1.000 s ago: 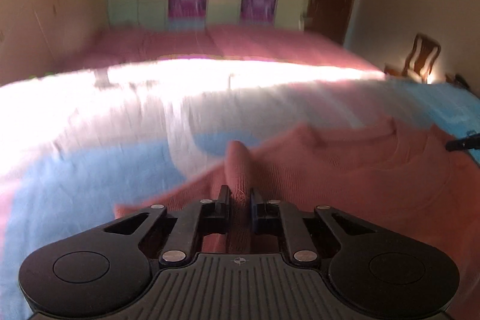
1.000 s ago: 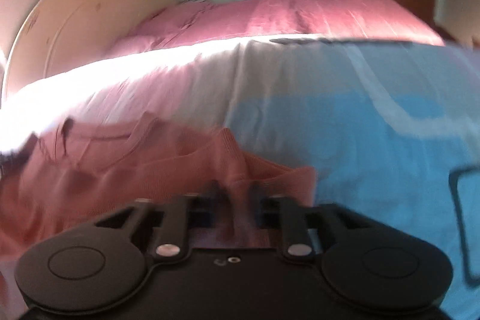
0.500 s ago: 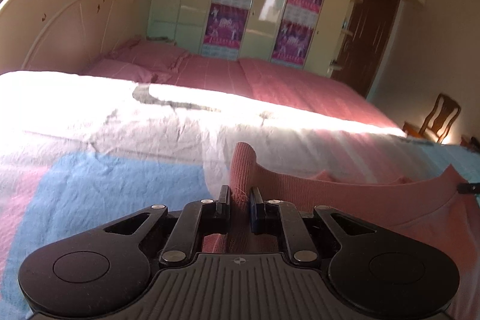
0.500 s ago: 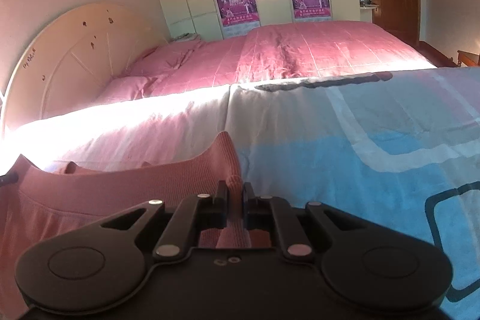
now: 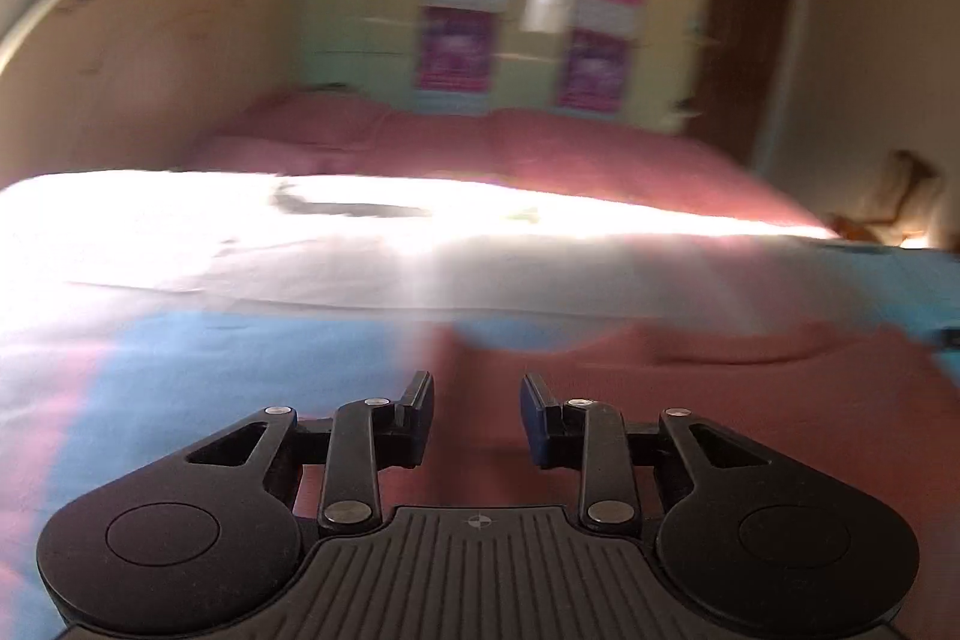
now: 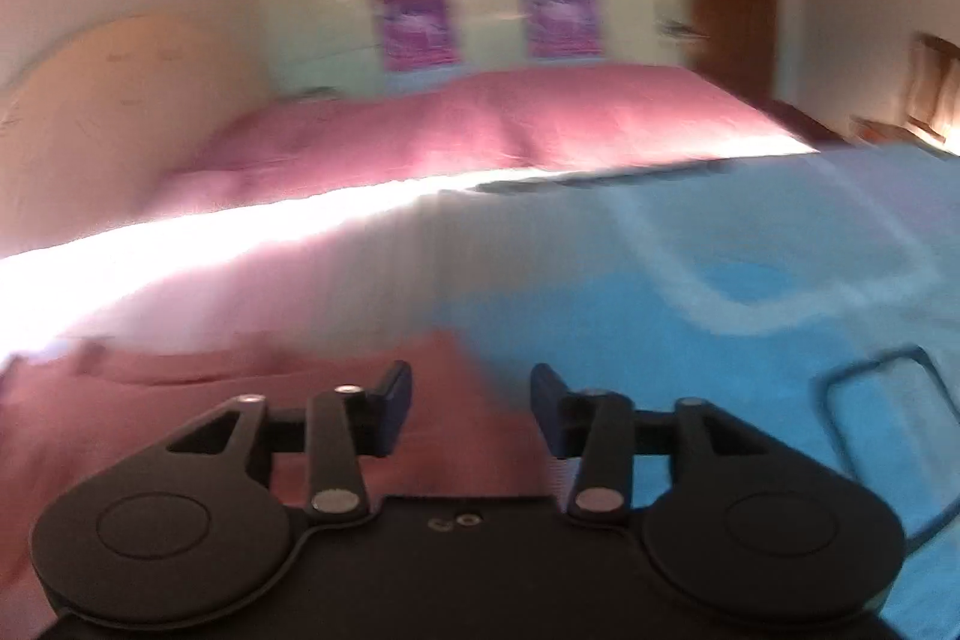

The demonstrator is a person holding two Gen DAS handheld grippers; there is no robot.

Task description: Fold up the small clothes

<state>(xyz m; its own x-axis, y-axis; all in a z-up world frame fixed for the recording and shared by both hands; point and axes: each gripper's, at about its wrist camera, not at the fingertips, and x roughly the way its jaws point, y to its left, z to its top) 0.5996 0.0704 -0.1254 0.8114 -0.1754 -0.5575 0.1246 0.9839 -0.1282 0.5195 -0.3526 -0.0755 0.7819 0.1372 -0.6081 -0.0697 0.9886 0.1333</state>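
Note:
A salmon-pink knit garment lies flat on the blue, pink and white bedsheet. My left gripper is open and empty, just above the garment's left corner. The garment also shows in the right wrist view, spreading to the left. My right gripper is open and empty, over the garment's right corner where it meets the blue sheet. Both views are blurred by motion.
A pink bedspread covers the far half of the bed. A curved headboard stands at the left. A wardrobe with purple posters and a dark door are behind. A wooden chair stands at the right.
Both grippers have opened and let go of the garment's corners. The raised folds of cloth have dropped and the garment now lies flat on the sheet.

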